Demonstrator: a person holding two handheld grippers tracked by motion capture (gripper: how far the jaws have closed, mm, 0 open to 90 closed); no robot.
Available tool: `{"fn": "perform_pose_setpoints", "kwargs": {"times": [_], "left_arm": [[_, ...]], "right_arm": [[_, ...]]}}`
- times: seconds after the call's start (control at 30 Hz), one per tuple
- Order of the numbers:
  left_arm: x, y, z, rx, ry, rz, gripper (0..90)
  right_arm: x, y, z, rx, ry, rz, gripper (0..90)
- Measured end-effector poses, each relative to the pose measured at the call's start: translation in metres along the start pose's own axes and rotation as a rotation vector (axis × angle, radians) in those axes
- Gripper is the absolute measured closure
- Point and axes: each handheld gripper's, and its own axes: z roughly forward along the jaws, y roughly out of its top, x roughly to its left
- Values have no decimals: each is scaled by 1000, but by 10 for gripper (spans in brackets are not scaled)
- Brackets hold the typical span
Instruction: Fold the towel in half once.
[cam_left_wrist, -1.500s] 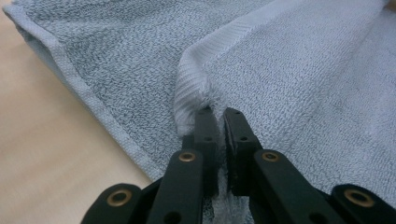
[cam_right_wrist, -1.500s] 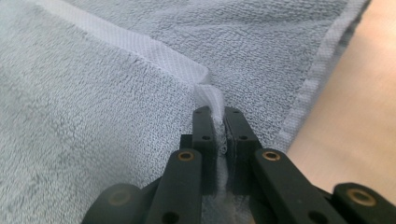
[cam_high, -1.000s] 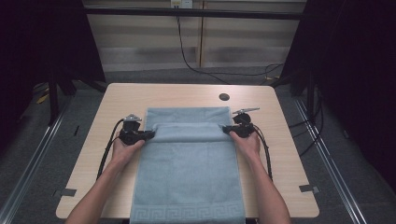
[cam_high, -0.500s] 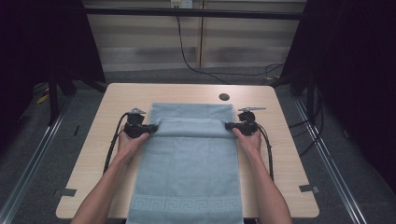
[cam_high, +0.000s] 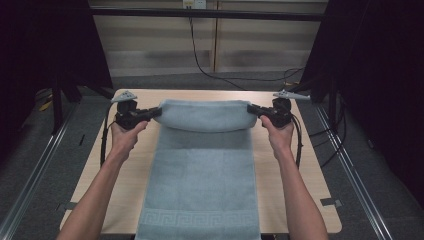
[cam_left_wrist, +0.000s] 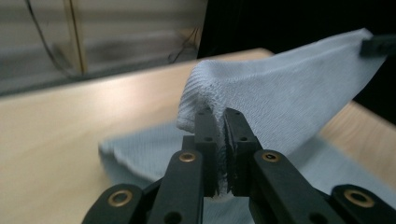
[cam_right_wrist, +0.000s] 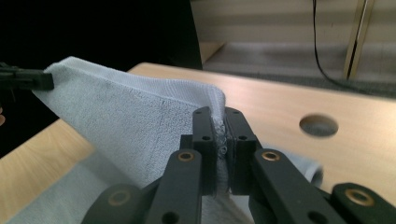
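Towel (cam_high: 202, 165) far edge lifted off bench (cam_high: 125, 170); left claw (cam_high: 156, 112) and right claw (cam_high: 251, 109) each clenched on corner, stretched between.

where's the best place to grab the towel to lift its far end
Grip the towel at its two far corners, coming in from the left and right sides. The lifted end is a thin doubled edge stretched between the left gripper and right gripper, whose jaws pinch it flat.

What I can't see

My towel (cam_high: 200, 175) runs off the bottom edge in the high view; the table (cam_left_wrist: 56, 135) blurs in my left gripper view.
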Motion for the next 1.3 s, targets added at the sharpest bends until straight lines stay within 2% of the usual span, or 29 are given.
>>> {"fn": "perform_pose_setpoints", "kwargs": {"times": [0.13, 0.27, 0.33, 0.37, 0.43, 0.47, 0.5, 0.53, 0.6, 0.67, 0.73, 0.77, 0.8, 0.87, 0.9, 0.97, 1.0, 1.1, 1.2, 1.3], "left_arm": [[-17, 20, -22, -42, -22, 57, 853], [-31, 33, -45, -109, -62, 73, 853], [-38, 37, -55, -125, -70, 89, 853], [-43, 39, -62, -135, -85, 99, 853], [-50, 38, -71, -154, -117, 91, 852], [-56, 34, -75, -147, -136, 112, 852], [-62, 30, -80, -135, -130, 140, 852], [-68, 21, -85, -129, -144, 147, 852], [-72, 8, -91, -128, -154, 155, 852], [-72, -13, -94, -106, -156, 138, 851], [-71, -30, -93, -80, -139, 130, 850], [-71, -40, -92, -63, -148, 123, 850], [-72, -50, -92, -43, -141, 121, 849], [-77, -70, -94, -7, -154, 124, 848], [-80, -83, -95, 15, -152, 127, 846], [-82, -101, -99, 46, -170, 109, 846], [-82, -108, -100, 50, -170, 107, 844], [-82, -137, -103, 103, -175, 81, 841], [-87, -159, -106, 159, -193, 83, 828], [-92, -171, -113, 191, -220, 97, 813]], "right_arm": [[8, 18, -17, -50, 18, -27, 849], [18, 30, -34, -89, 42, -42, 849], [24, 34, -43, -100, 53, -63, 849], [27, 36, -47, -106, 61, -70, 849], [32, 39, -57, -129, 80, -83, 849], [34, 40, -61, -136, 93, -86, 849], [36, 40, -65, -141, 102, -90, 849], [39, 38, -69, -140, 112, -102, 848], [48, 32, -75, -127, 129, -124, 848], [56, 21, -81, -107, 150, -136, 848], [64, 5, -84, -75, 164, -143, 847], [67, -5, -85, -56, 171, -149, 846], [70, -15, -86, -30, 166, -155, 845], [75, -34, -90, 6, 153, -170, 844], [76, -44, -92, 21, 161, -166, 844], [79, -64, -96, 47, 187, -151, 844], [83, -77, -99, 72, 190, -156, 842], [89, -105, -105, 121, 217, -129, 833], [95, -137, -111, 187, 229, -114, 814], [101, -164, -119, 256, 215, -109, 778]]}}
